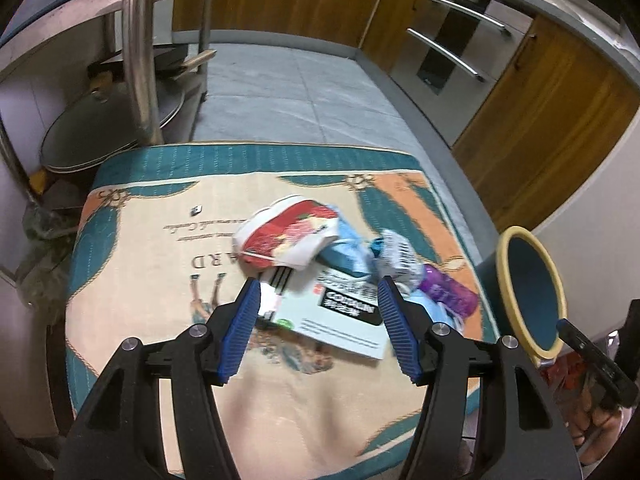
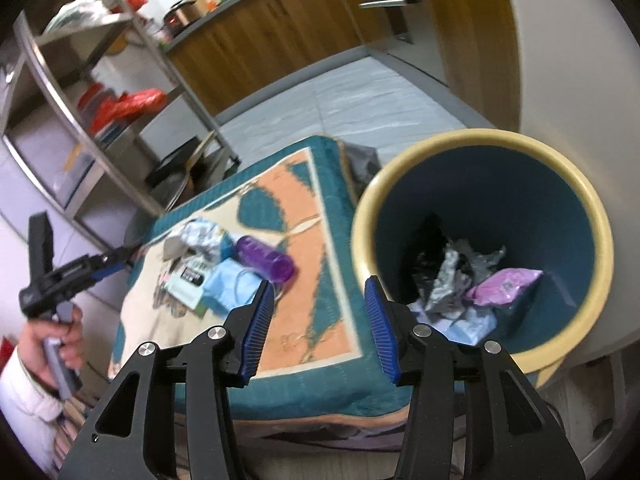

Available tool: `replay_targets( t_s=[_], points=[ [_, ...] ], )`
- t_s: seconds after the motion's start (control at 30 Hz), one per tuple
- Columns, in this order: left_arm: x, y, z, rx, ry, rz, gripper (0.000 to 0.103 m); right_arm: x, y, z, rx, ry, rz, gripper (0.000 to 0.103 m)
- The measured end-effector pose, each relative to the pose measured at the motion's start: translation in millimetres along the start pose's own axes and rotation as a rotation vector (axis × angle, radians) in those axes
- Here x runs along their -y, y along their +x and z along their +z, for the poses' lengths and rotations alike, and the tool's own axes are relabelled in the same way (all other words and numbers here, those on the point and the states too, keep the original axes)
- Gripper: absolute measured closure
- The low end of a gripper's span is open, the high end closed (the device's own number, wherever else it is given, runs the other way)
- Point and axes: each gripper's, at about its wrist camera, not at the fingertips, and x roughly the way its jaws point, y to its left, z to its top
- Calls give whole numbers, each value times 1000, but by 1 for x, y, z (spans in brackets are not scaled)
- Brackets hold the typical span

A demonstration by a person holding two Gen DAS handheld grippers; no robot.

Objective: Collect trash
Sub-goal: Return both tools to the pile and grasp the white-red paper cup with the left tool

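With both tongs, left (image 1: 318,300) and right (image 2: 320,300), spread and empty, close left on the white printed leaflet (image 1: 340,320) beside the yellow-rimmed blue plastic bin (image 2: 484,248); grab one edge.

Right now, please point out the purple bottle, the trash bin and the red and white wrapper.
purple bottle (image 2: 264,261): right wrist view, middle of its body.
trash bin (image 2: 400,168): right wrist view, cream rim at upper left.
red and white wrapper (image 1: 286,234): left wrist view, its printed face.
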Motion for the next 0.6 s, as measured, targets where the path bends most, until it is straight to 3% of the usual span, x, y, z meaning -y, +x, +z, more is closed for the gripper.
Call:
replay_targets(
  t_s=[0.3, 0.6],
  points=[
    [3, 24, 1, -33, 109, 64, 43, -26, 10, -5, -41, -59, 18, 50],
    [23, 65, 13, -50, 259, 132, 51, -43, 22, -10, -77, -97, 17, 50]
  ],
)
